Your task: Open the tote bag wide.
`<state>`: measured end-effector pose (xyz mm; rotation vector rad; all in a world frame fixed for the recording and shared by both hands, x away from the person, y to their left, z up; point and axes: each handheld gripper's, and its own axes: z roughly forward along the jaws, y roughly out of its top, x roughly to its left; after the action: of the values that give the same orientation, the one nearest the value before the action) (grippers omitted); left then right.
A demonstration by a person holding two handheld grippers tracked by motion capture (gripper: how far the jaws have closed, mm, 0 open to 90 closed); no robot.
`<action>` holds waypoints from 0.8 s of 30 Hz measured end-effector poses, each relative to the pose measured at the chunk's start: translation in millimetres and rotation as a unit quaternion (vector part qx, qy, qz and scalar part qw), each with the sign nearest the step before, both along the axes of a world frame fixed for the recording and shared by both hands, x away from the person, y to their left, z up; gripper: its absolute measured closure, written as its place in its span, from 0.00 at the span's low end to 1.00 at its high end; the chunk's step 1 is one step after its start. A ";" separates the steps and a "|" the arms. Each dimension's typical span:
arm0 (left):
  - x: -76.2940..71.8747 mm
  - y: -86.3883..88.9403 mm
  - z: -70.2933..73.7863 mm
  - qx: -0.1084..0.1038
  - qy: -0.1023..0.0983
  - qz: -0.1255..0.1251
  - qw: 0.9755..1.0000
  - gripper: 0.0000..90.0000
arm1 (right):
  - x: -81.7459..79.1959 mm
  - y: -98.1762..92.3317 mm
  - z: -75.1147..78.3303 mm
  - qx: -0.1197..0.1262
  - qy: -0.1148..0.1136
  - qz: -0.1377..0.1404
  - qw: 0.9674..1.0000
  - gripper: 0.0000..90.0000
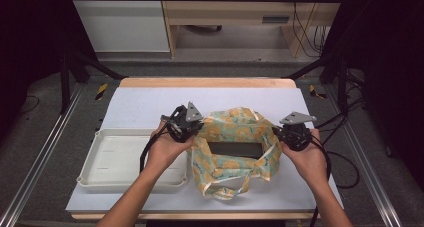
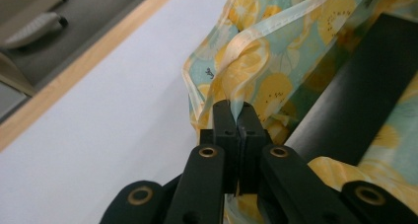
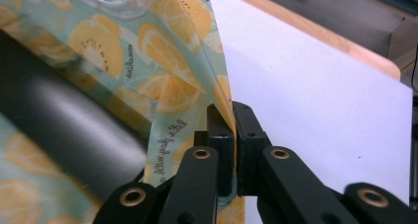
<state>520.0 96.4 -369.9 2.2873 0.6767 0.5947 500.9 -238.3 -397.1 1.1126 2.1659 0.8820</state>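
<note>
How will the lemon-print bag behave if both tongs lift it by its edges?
The lemon-print bag is probably floppy: its thin fabric folds and wrinkles where the left tongs and right tongs pinch it. It would likely sag in the middle, since a dark box lies inside. Its loose ribbon handles may dangle.

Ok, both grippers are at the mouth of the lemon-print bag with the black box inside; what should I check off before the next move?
1. Left gripper shut on the rim of the thin teal bag with yellow lemon print: ok.
2. Right gripper shut on the opposite rim: ok.
3. Bag mouth held open between them: ok.
4. Long black box lying inside the bag: ok.
5. Pale ribbon handles free of both grippers: cannot tell; one runs right at the left gripper's jaws.
6. Shallow white plastic tray apart from the bag: not ok, its right edge meets the bag.
</note>
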 end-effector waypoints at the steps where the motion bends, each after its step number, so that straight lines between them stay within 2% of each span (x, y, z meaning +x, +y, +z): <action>1: 4.6 -1.7 -4.6 0.003 0.007 0.002 1.000 1.00 | 0.0 0.0 0.0 0.000 0.000 0.000 1.000 0.99; 5: 19.7 -7.1 -23.3 0.018 0.031 0.009 0.999 1.00 | 18.0 0.1 -17.9 -0.011 0.030 0.002 0.999 1.00; 6: 22.0 -8.4 -26.9 0.024 0.037 0.010 0.999 1.00 | 24.9 -1.6 -28.5 -0.009 0.048 0.003 0.999 1.00; 7: 26.2 -11.3 -33.9 0.030 0.046 0.008 0.998 1.00 | 26.8 -2.6 -33.1 -0.007 0.058 0.002 0.998 1.00; 8: 26.2 -11.3 -33.9 0.030 0.046 0.008 0.998 1.00 | 26.8 -2.6 -33.1 -0.007 0.058 0.002 0.998 1.00; 9: 28.5 -14.0 -38.8 0.043 0.050 0.008 0.998 1.00 | 29.3 -4.5 -42.3 -0.006 0.073 0.004 0.997 1.00; 11: 30.0 -16.4 -43.6 0.058 0.054 0.008 0.997 1.00 | 28.8 -5.5 -47.7 -0.001 0.083 0.005 0.997 1.00; 12: 30.0 -16.4 -43.6 0.058 0.054 0.008 0.997 1.00 | 28.8 -5.5 -47.7 -0.001 0.083 0.005 0.997 1.00; 13: 31.4 -17.4 -49.4 0.064 0.062 0.008 0.996 1.00 | 27.0 -6.0 -53.1 0.003 0.093 0.009 0.996 1.00; 14: 31.4 -17.4 -49.4 0.064 0.062 0.008 0.996 1.00 | 25.8 -6.1 -56.1 0.003 0.101 0.012 0.995 1.00; 18: 30.3 -19.0 -57.2 0.079 0.067 0.003 0.995 1.00 | 24.2 -7.7 -61.3 0.006 0.107 0.012 0.994 1.00; 19: 30.4 -20.7 -60.3 0.091 0.069 -0.001 0.993 1.00 | 23.8 -7.3 -65.0 0.004 0.116 0.013 0.993 1.00; 20: 30.4 -20.7 -60.3 0.091 0.069 -0.001 0.993 1.00 | 23.8 -7.3 -65.0 0.004 0.116 0.013 0.993 1.00; 21: 31.3 -22.3 -63.6 0.101 0.074 -0.002 0.992 1.00 | 24.9 -7.0 -67.5 0.003 0.119 0.014 0.993 1.00; 24: 32.0 -22.8 -66.4 0.105 0.078 -0.004 0.991 0.98 | 25.0 -6.3 -68.0 0.003 0.120 0.012 0.993 1.00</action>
<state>551.9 73.6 -436.3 2.5526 0.7077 0.5086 525.9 -244.7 -465.1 1.2526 2.3753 0.8002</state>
